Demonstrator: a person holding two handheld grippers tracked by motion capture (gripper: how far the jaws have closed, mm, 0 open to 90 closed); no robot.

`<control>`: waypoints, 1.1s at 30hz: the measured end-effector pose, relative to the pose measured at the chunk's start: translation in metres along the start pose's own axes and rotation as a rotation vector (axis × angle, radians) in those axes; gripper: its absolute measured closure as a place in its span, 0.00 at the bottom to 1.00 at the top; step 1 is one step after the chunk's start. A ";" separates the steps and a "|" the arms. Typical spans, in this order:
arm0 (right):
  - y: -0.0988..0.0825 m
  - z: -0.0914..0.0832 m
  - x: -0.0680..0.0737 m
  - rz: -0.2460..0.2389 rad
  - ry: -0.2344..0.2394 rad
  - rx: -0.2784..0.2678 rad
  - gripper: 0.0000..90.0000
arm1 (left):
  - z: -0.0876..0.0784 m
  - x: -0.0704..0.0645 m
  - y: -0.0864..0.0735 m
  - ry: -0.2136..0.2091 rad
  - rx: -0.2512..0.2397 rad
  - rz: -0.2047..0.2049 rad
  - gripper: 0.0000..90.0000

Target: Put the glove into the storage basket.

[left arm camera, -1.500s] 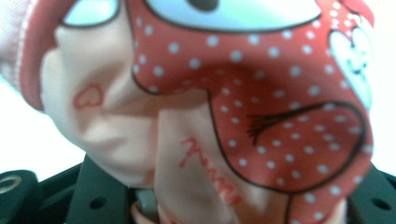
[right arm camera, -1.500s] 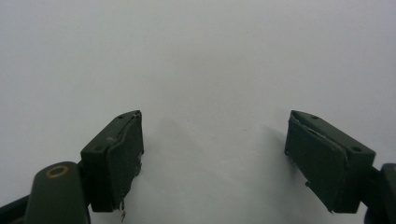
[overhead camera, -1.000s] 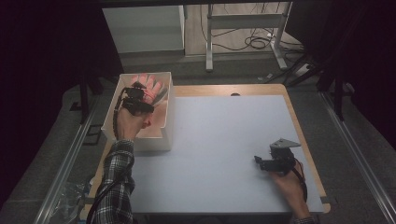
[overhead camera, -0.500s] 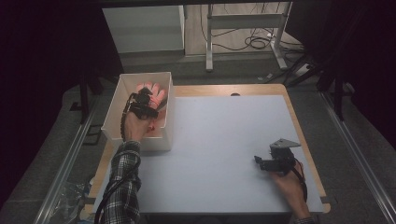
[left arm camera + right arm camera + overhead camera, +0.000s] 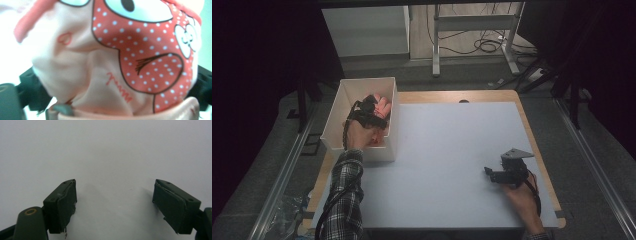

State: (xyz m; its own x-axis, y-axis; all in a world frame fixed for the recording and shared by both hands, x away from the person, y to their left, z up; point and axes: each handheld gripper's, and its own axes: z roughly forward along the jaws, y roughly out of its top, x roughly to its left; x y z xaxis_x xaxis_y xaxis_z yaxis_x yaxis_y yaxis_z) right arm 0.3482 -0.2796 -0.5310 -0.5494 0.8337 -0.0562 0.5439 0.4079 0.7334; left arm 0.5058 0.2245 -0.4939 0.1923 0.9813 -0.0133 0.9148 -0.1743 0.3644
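Left gripper jaws just spread — soft pink dotted cloth between, in white box; right gripper jaws released.

left hand-held gripper just opened, right hand-held gripper open — resting

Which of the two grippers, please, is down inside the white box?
The left gripper: it reaches into the white box over the pink printed cloth, while the right gripper rests open on the bare table.
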 end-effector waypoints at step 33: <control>0.000 0.000 0.000 0.000 -0.002 -0.001 0.22 | -0.056 -0.006 -0.017 -0.090 -0.203 0.091 0.02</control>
State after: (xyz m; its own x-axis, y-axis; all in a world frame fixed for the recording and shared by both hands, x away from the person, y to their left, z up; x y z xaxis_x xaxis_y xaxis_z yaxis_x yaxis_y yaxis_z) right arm 0.3480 -0.2794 -0.5310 -0.5484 0.8342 -0.0576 0.5433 0.4078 0.7338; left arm 0.4690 0.2258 -0.4484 0.3101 0.9493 -0.0517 0.8036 -0.2327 0.5478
